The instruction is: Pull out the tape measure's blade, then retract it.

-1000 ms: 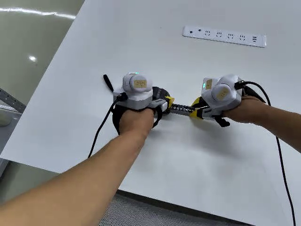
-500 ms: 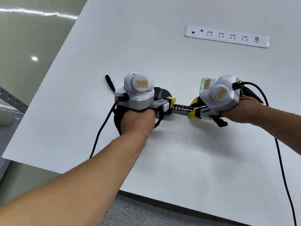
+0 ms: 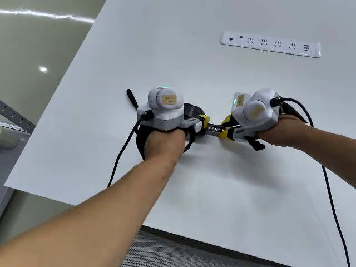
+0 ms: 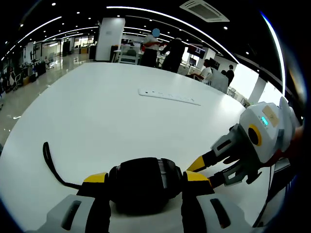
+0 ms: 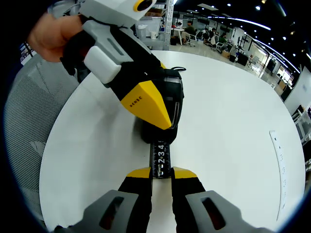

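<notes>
While the left gripper (image 4: 146, 177) clamps the tape measure (image 5: 167, 99), the right gripper (image 5: 161, 173) pinches its blade (image 5: 160, 156); little blade shows.

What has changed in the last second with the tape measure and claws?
The right claw, shut on the black numbered blade, moved toward the black round tape measure case, so less blade is exposed. The left claw stays clamped on the case, which rests in place on the white table.

White table (image 3: 167, 44): pwr strip (image 3: 271, 43) is laid near far edge; tape measure (image 5: 172, 94) is rested mid-table, black strap (image 3: 131, 98) beside it.
</notes>
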Demonstrator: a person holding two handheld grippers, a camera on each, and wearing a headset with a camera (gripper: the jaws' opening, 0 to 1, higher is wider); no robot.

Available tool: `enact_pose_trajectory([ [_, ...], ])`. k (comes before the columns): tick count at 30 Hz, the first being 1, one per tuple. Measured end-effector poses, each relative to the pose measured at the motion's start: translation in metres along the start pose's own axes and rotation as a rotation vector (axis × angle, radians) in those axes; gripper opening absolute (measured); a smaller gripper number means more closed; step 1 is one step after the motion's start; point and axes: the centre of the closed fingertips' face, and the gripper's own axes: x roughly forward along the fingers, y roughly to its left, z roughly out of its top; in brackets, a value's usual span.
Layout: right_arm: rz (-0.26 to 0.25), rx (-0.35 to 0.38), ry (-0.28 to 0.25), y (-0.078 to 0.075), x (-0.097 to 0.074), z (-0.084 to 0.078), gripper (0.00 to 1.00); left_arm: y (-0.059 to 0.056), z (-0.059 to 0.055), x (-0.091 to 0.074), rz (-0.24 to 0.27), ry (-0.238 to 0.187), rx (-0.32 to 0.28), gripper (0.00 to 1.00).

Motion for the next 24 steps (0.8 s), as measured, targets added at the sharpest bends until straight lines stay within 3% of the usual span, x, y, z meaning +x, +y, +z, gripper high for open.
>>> enact_pose_trajectory([
  [24,-0.009,0.005,-0.009,-0.002,0.018,0.012,0.11,0.001,0.001,0.001,-0.008,-0.002,-0.014,0.55],
])
